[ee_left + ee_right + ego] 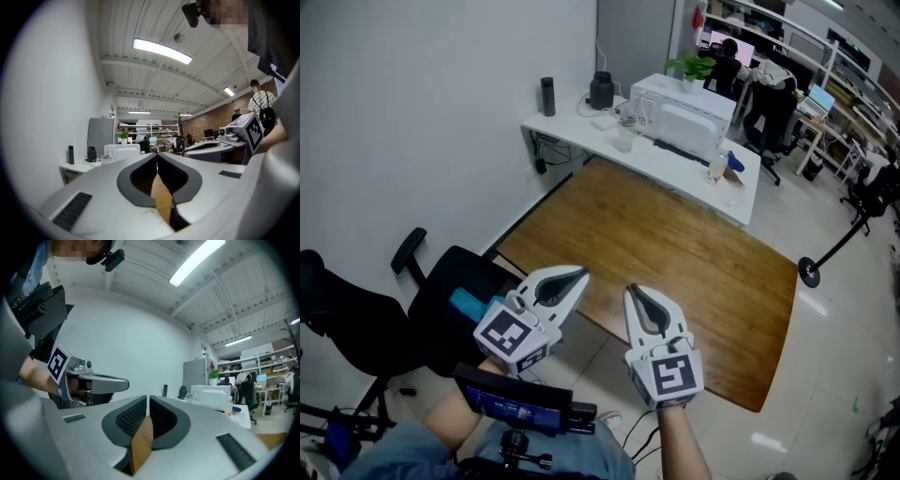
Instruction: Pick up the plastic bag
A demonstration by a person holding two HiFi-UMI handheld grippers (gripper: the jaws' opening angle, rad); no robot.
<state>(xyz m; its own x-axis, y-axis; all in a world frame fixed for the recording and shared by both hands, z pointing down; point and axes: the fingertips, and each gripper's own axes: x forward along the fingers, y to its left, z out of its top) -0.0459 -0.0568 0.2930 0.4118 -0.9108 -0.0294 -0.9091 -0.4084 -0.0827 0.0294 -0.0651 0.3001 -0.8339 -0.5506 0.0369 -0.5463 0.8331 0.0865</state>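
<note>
We are holding the left gripper [581, 275] and the right gripper [631, 292] level and side by side, above the near edge of the wooden table [703, 253]. Both pairs of fingers are pressing together, pinching nothing. Farther off, a white table [572, 127] is carrying a white appliance [680, 114]. We are not making out the plastic bag in any view.

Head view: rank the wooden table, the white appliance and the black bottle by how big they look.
1. wooden table: largest, also nearest.
2. white appliance.
3. black bottle: smallest.
</note>
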